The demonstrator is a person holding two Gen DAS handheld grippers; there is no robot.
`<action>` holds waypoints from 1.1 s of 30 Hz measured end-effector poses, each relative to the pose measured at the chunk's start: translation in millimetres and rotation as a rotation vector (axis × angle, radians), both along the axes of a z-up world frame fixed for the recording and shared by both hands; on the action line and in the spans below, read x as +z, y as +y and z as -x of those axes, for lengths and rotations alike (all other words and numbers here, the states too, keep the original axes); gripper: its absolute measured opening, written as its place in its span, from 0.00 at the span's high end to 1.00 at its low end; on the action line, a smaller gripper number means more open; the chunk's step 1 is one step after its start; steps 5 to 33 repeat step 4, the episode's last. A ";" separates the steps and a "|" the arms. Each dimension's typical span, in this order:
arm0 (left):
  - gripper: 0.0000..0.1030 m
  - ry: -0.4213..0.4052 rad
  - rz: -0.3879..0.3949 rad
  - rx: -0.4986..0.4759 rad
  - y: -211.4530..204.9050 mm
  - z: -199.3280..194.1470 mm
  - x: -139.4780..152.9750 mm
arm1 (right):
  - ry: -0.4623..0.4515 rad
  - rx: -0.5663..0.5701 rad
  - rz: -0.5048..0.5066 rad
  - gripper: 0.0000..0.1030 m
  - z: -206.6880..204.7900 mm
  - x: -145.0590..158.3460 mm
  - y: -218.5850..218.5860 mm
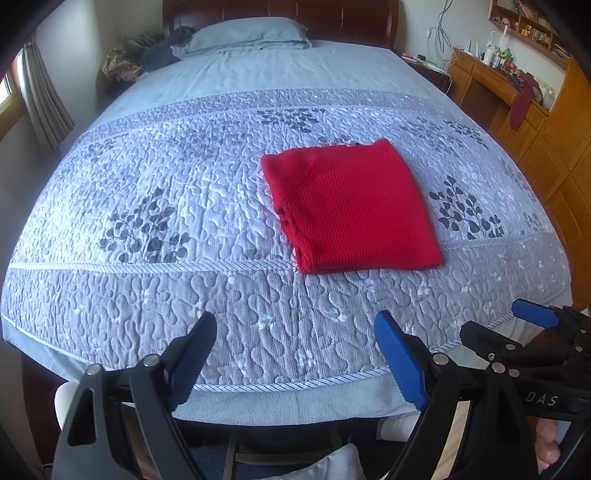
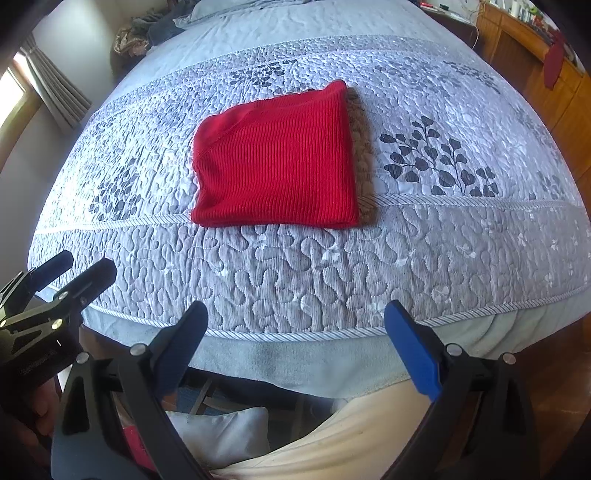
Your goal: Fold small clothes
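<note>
A red knit garment (image 1: 351, 206) lies folded into a neat rectangle on the grey quilted bedspread (image 1: 184, 221). It also shows in the right wrist view (image 2: 277, 158), with a brown fuzzy lining along its right edge. My left gripper (image 1: 295, 325) is open and empty, held back over the bed's near edge. My right gripper (image 2: 295, 314) is open and empty too, also at the near edge. Each gripper shows in the other's view: the right gripper (image 1: 491, 321) at the lower right, the left gripper (image 2: 88, 266) at the lower left.
A blue pillow (image 1: 251, 35) and bundled clothes (image 1: 147, 55) lie at the head of the bed. A wooden desk and cabinets (image 1: 517, 122) stand along the right wall. A curtain (image 1: 44, 99) hangs at the left. A chair with a cushion (image 2: 221, 435) is below the bed edge.
</note>
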State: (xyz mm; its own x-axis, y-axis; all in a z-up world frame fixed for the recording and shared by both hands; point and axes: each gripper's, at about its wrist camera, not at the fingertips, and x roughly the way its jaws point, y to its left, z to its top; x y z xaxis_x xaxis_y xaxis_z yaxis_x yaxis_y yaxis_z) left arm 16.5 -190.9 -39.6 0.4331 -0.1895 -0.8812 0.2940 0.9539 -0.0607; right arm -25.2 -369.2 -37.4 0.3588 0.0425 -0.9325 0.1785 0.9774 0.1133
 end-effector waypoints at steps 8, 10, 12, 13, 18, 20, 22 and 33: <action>0.15 0.000 -0.008 -0.005 -0.5 0.1 -2.3 | 0.003 -0.006 -0.002 0.07 -1.4 -2.1 -3.3; 0.15 0.000 -0.008 -0.005 -0.5 0.1 -2.3 | 0.003 -0.006 -0.002 0.07 -1.4 -2.1 -3.3; 0.15 0.000 -0.008 -0.005 -0.5 0.1 -2.3 | 0.003 -0.006 -0.002 0.07 -1.4 -2.1 -3.3; 0.15 0.000 -0.008 -0.005 -0.5 0.1 -2.3 | 0.003 -0.006 -0.002 0.07 -1.4 -2.1 -3.3; 0.15 0.000 -0.008 -0.005 -0.5 0.1 -2.3 | 0.003 -0.006 -0.002 0.07 -1.4 -2.1 -3.3; 0.15 0.000 -0.008 -0.005 -0.5 0.1 -2.3 | 0.003 -0.006 -0.002 0.07 -1.4 -2.1 -3.3; 0.15 0.000 -0.008 -0.005 -0.5 0.1 -2.3 | 0.003 -0.006 -0.002 0.07 -1.4 -2.1 -3.3; 0.15 0.000 -0.008 -0.005 -0.5 0.1 -2.3 | 0.003 -0.006 -0.002 0.07 -1.4 -2.1 -3.3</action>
